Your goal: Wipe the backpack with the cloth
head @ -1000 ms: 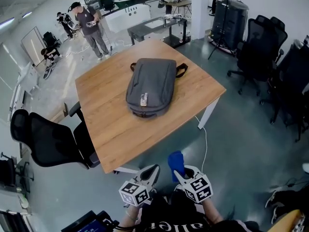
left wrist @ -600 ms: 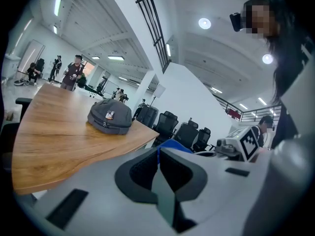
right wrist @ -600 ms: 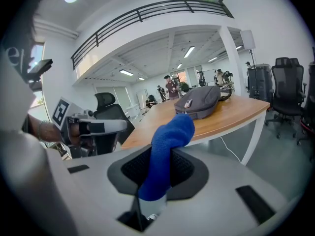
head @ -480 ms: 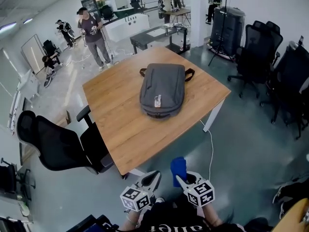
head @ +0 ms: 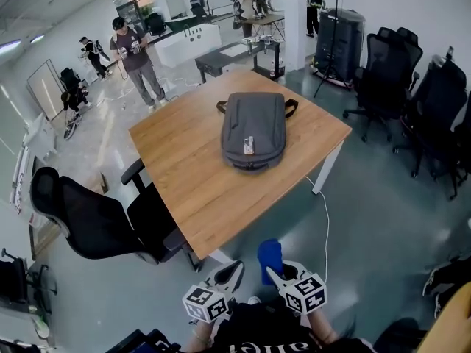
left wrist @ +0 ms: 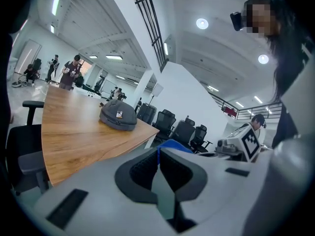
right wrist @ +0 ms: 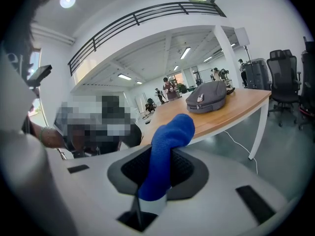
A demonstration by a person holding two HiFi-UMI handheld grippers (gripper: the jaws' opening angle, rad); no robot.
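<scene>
Backpack [head: 252, 131] & counter [head: 184, 190] have slid right in head view vs a sec ago, and look a touch smaller. Near corner of the counter is now almost straight ahead of both grippers. Grippers themselves have barely shifted in frame, low down, close to the body, so my read is the person has stepped or turned to line up, not reached out. For the task that means approach only: no wiping begun, cloth & backpack well apart.

Right hand-held gripper [head: 274, 272]: jaws clamped on the blue cloth [head: 269, 254], which sticks up past the tips as a rolled wad, free end bent over toward the counter. Left hand-held gripper [head: 231, 272]: jaws closed together, pads meeting, nothing between them; the blue seen beyond its tips is the other gripper's cloth. Both hang over the floor, short of the counter edge.

Containers: only one that matters is the backpack. It lies flat on its back near the far-right part of the counter, grey, straps [head: 289, 109] poking out at the far end, small white tag [head: 249, 145] on the near half. Looks zipped shut as far as can be made out, so contents can't be seen. Nothing else on the counter.

Next, I'd guess: close the gap, get the cloth's free end onto the top panel.
</scene>
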